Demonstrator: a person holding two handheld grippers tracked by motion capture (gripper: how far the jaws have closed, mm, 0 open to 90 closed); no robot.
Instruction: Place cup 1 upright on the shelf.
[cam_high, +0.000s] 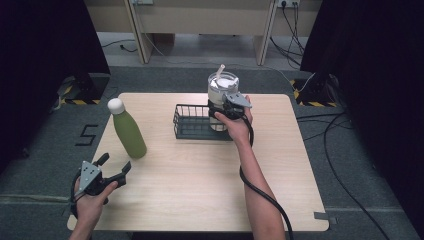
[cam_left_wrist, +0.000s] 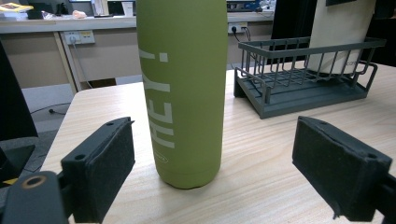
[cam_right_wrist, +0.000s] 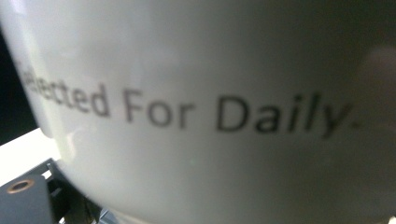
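Note:
A green bottle with a white cap stands upright at the table's left. In the left gripper view the bottle reads "HEY!" and stands just beyond my left gripper, whose pads are wide apart and touch nothing. In the high view my left gripper is open near the front left corner and points at the bottle. A white cup with a straw stands in the dark wire basket. My right gripper is at the cup's near side. The cup is very close there, lettered "For Daily", and hides the pads.
The wooden table has its front edge right by my left hand. The basket lies to the right of the bottle, with the cup at its far end. Cables lie on the floor to the right.

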